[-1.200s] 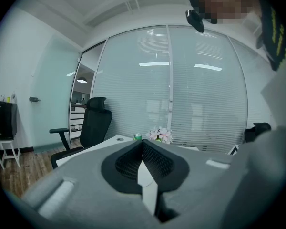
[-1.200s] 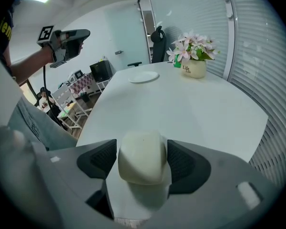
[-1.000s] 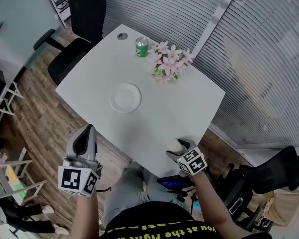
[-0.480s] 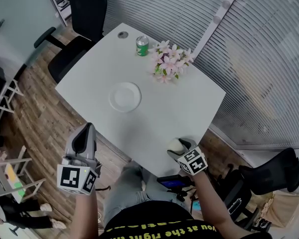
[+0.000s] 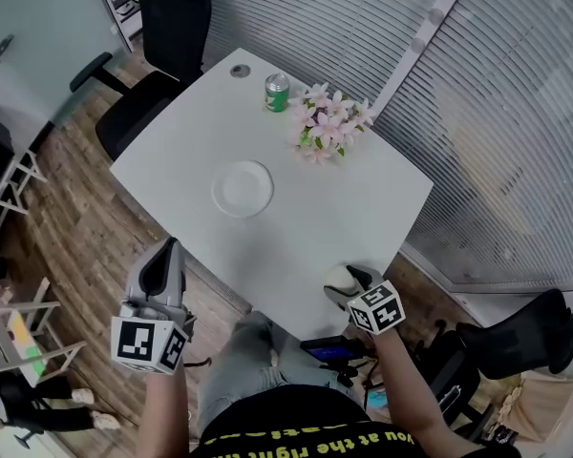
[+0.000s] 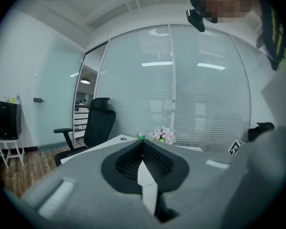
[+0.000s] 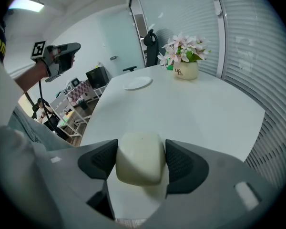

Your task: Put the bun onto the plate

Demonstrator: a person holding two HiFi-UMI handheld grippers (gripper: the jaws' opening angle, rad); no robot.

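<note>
A pale cream bun [image 7: 139, 157] sits squeezed between the two dark pads of my right gripper [image 7: 141, 159], which is shut on it. In the head view that right gripper [image 5: 347, 281] hangs over the white table's near corner, with the bun [image 5: 336, 278] showing at its tip. The round white plate [image 5: 243, 188] lies empty near the table's middle; in the right gripper view the plate [image 7: 137, 83] is far ahead and left. My left gripper [image 5: 160, 267] is off the table's near left edge, over the floor. Its jaws [image 6: 143, 144] meet at the tips with nothing between them.
A pot of pink flowers [image 5: 327, 122] and a green can [image 5: 278, 93] stand at the table's far side. A black office chair [image 5: 153, 46] is beyond the far left corner. Slatted blinds [image 5: 497, 113] run along the right. Wooden floor [image 5: 72, 208] lies to the left.
The right gripper with the bun has shifted slightly right and toward me at the table's corner. The left gripper has barely moved.
</note>
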